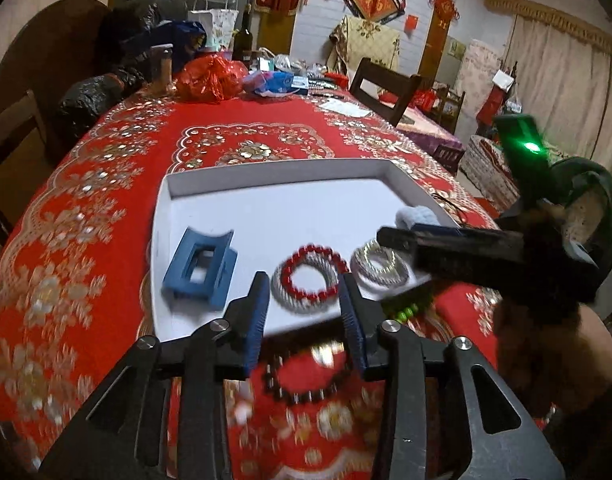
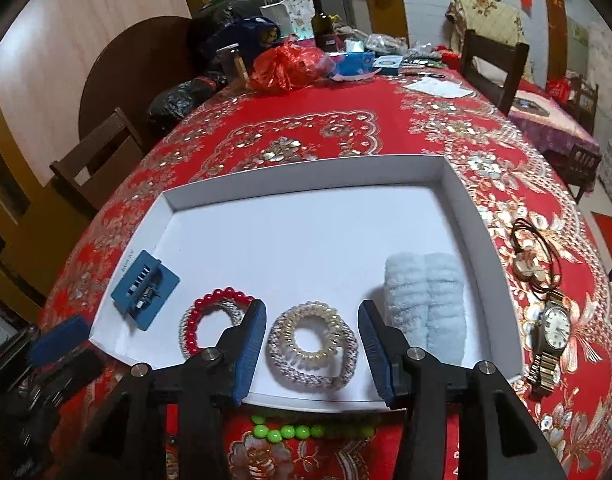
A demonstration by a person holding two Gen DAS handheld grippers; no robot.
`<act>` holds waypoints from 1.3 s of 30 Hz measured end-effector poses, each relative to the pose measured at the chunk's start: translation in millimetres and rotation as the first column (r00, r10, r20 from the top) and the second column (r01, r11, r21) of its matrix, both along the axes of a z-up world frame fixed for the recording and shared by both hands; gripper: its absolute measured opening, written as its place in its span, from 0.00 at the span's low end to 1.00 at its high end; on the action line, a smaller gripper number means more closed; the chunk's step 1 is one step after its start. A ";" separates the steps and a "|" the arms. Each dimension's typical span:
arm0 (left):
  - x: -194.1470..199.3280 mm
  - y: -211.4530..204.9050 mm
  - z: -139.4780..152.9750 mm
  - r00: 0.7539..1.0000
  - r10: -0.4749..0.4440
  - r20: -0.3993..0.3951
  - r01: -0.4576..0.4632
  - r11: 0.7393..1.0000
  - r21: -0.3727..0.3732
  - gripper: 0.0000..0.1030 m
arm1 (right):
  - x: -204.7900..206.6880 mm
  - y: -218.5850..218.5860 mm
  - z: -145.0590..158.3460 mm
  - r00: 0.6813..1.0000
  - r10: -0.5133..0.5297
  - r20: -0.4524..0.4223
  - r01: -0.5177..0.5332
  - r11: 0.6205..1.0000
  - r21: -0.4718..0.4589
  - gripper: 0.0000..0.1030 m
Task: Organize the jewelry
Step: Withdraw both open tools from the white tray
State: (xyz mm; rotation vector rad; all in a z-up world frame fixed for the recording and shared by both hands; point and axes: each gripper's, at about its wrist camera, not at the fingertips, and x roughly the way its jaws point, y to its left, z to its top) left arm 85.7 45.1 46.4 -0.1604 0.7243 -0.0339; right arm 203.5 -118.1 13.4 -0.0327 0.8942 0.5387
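Nearest, on the red patterned worktop [image 2: 306, 132], a dark beaded bracelet [image 1: 301, 380] lies below the left gripper [image 1: 306, 304], whose jaws are apart and empty, and a green beaded bracelet [image 2: 289, 432] sits just outside the near wall of the white tray [image 2: 306, 188]. The right gripper [image 2: 312, 344], jaws apart, hovers over a silver coil hair tie [image 2: 312, 346] in the tray. Alongside lie a red bead bracelet [image 2: 209, 320], blue hair claw [image 2: 143, 284] and pale blue scrunchie [image 2: 426, 304]; a wristwatch [image 2: 554, 328] rests outside, right.

tray [image 2: 462, 200] far half open, jewelry near
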 end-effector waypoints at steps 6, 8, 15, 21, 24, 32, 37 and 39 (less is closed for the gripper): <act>-21.6 -1.9 -23.2 1.000 -0.009 0.003 0.009 0.999 0.045 0.40 | -25.6 -18.9 18.6 0.989 -0.084 0.122 0.080 0.996 0.034 0.44; -25.6 0.9 -33.7 1.000 -0.005 -0.001 0.005 0.999 0.050 0.40 | -41.1 -26.5 27.1 0.976 -0.111 0.188 0.107 0.994 0.032 0.44; -35.7 22.9 -46.6 0.999 0.052 -0.016 -0.053 0.998 -0.040 0.49 | -76.0 -68.1 27.0 0.928 -0.337 0.157 0.335 0.941 0.036 0.47; -41.4 30.0 -61.6 0.994 0.085 -0.075 -0.091 0.993 -0.081 0.52 | -84.3 -88.6 8.2 0.906 -0.423 0.005 0.420 0.900 0.113 0.47; -50.8 19.1 -53.4 0.998 0.056 -0.006 -0.056 0.998 -0.034 0.54 | -85.8 -86.0 2.1 0.911 -0.412 -0.014 0.411 0.905 0.106 0.47; -46.9 22.6 -58.6 0.998 0.054 -0.043 -0.055 0.997 -0.046 0.54 | -87.9 -91.9 -8.1 0.914 -0.404 -0.038 0.406 0.910 0.089 0.47; -45.2 21.7 -60.0 0.997 0.052 -0.052 -0.053 0.998 -0.036 0.54 | -85.0 -98.6 -10.9 0.908 -0.417 -0.046 0.420 0.903 0.089 0.47; -43.5 21.8 -60.4 0.997 0.053 -0.056 -0.055 0.998 -0.035 0.55 | -84.5 -100.4 -12.5 0.907 -0.419 -0.051 0.422 0.902 0.090 0.47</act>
